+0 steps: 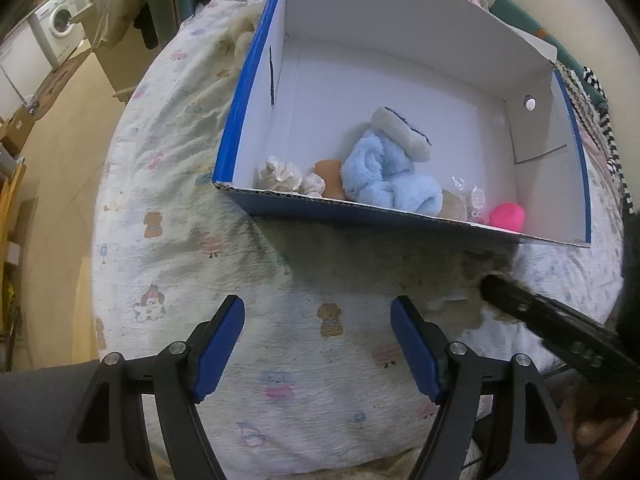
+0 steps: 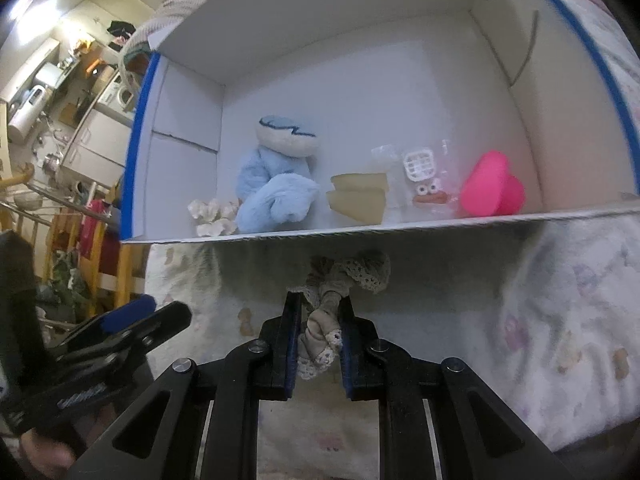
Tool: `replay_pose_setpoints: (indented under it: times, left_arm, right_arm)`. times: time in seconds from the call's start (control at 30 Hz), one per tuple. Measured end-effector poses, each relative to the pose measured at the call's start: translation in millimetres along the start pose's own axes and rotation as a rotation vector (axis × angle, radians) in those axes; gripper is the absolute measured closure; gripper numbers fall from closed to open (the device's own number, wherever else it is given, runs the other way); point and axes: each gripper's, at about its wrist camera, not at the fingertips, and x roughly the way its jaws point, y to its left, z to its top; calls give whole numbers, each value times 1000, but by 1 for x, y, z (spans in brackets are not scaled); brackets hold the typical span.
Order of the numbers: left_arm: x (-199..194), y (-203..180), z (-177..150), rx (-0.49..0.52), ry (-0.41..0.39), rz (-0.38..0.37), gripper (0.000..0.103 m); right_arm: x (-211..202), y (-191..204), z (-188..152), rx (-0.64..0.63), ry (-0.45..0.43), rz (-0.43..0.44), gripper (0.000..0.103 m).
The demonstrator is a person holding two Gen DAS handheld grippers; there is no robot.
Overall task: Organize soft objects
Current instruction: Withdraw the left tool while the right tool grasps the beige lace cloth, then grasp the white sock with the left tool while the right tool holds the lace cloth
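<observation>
A blue box with a white inside [image 1: 400, 68] lies on the bed; it also shows in the right wrist view [image 2: 360, 80]. In it are a light blue plush toy [image 1: 380, 172] [image 2: 276, 188], a white scrunchie [image 1: 280, 176] [image 2: 212, 216], a brown item [image 1: 330, 182], a beige sponge [image 2: 360, 196], a clear packet with small toys [image 2: 424, 180] and a pink soft piece [image 1: 507, 216] [image 2: 492, 188]. My right gripper [image 2: 318, 300] is shut on a beige lace scrunchie [image 2: 344, 276], just in front of the box's near wall. My left gripper [image 1: 318, 312] is open and empty above the bedsheet.
The bed carries a white sheet with cartoon prints [image 1: 180, 220]. A washing machine [image 1: 58, 24] and cardboard boxes stand across the floor at the left. Wooden furniture and clutter [image 2: 80, 240] show left of the bed in the right wrist view.
</observation>
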Motion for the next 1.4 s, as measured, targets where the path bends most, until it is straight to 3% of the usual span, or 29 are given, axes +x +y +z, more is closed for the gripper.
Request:
replay_pose_setpoints:
  times: [0.23, 0.43, 0.57, 0.87, 0.97, 1.03, 1.07, 1.1, 1.13, 1.27, 1.33, 1.4]
  left_arm:
    - [17, -27, -1, 50, 37, 4, 30]
    - [28, -59, 2, 128, 44, 23, 30]
    - [28, -49, 7, 90, 31, 55, 30]
    - [28, -6, 7, -7, 46, 96, 30]
    - [28, 1, 9, -25, 58, 89, 30]
    - [29, 0, 10, -27, 65, 79, 30]
    - [27, 0, 9, -25, 65, 74, 30]
    - [26, -1, 6, -19, 63, 69, 30]
    - [24, -6, 5, -9, 60, 64, 30]
    - [24, -23, 4, 24, 54, 52, 30]
    - [25, -28, 3, 36, 57, 46, 30]
    - [26, -29, 3, 44, 60, 48, 30]
  right_arm:
    - [-34, -16, -6, 42, -80, 32, 84]
    - [-35, -30, -9, 85, -45, 53, 84]
    - [-18, -33, -4, 107, 4, 77, 84]
    - [19, -1, 7, 135, 63, 266, 84]
    - [24, -9, 8, 162, 66, 197, 83]
    - [25, -20, 8, 198, 72, 140, 72]
    - [24, -26, 8, 228, 76, 150, 61]
    - [22, -30, 8, 248, 73, 161, 37]
    - [18, -33, 8, 260, 63, 156, 30]
    - [-2, -41, 6, 261, -27, 50, 30]
    - [-7, -48, 4, 262, -44, -50, 30]
    - [-5, -55, 2, 277, -26, -96, 30]
